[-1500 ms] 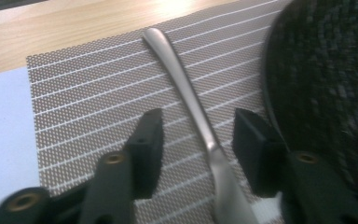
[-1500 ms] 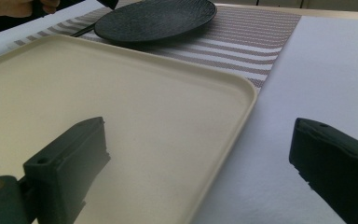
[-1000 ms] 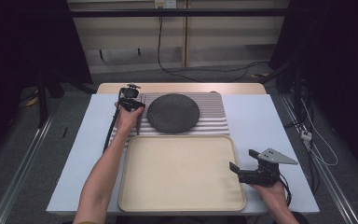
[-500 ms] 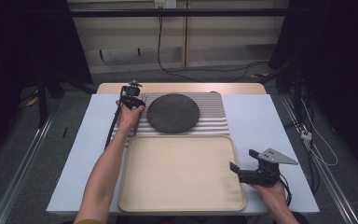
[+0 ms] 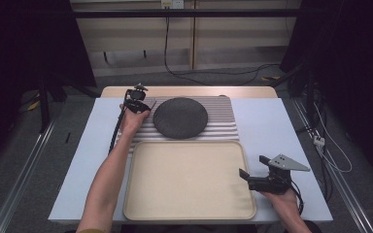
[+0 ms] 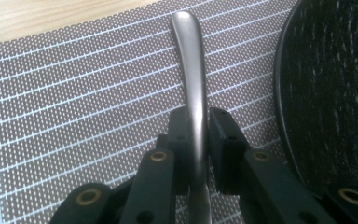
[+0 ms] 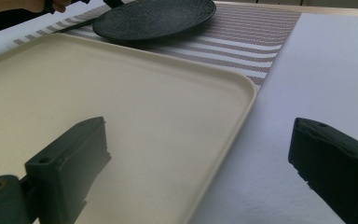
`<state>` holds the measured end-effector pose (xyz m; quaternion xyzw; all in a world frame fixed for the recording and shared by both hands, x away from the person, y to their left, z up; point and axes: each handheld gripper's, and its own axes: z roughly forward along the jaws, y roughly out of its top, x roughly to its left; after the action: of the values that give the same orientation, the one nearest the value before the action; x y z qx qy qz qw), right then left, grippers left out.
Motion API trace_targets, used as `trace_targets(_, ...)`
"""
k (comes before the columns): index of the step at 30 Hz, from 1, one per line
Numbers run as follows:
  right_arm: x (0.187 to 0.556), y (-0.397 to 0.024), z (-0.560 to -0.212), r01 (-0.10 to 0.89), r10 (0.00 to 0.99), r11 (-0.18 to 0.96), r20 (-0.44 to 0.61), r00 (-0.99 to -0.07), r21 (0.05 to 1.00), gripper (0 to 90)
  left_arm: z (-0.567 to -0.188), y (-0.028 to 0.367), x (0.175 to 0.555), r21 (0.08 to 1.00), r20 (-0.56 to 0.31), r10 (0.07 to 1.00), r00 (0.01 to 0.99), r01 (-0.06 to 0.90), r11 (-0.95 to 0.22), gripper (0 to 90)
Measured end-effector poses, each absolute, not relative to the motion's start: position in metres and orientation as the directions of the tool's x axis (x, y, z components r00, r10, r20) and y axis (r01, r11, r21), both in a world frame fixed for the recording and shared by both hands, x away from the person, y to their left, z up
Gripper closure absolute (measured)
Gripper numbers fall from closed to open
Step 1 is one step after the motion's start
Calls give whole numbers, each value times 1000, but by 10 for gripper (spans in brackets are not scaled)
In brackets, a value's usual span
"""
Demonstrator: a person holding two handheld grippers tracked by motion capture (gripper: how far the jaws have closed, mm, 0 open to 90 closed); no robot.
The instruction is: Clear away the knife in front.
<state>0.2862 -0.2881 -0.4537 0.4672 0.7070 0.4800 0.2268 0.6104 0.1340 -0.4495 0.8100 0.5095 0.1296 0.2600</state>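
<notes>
A slim, shiny grey metal utensil handle [image 6: 192, 70] lies on the striped placemat [image 5: 218, 127], just left of a dark round plate [image 5: 180, 117]. My left gripper [image 6: 198, 126] points down at the mat's far left corner [image 5: 141, 103]. Its jaws have just been closing and now press on the handle from both sides. The utensil's working end is hidden under the jaws. My right gripper [image 5: 252, 166] hovers open with nothing between its fingers, at the right edge of the beige tray [image 5: 141, 194]. In the right gripper view its jaws [image 7: 200, 154] straddle the tray's rim [image 7: 233, 121].
The plate [image 7: 154, 17] and placemat sit behind the tray on a pale blue table top [image 5: 277, 126]. Bare table lies right of the tray. A wooden strip [image 5: 189, 91] edges the table's far side, and cables trail on the floor behind it.
</notes>
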Motion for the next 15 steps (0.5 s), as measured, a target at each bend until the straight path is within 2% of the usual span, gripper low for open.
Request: trace_targets(15, 286, -287, -454, 443, 878, 102, 129, -460, 891, 51, -446, 136, 607, 537, -61, 884, 463, 762, -362, 800)
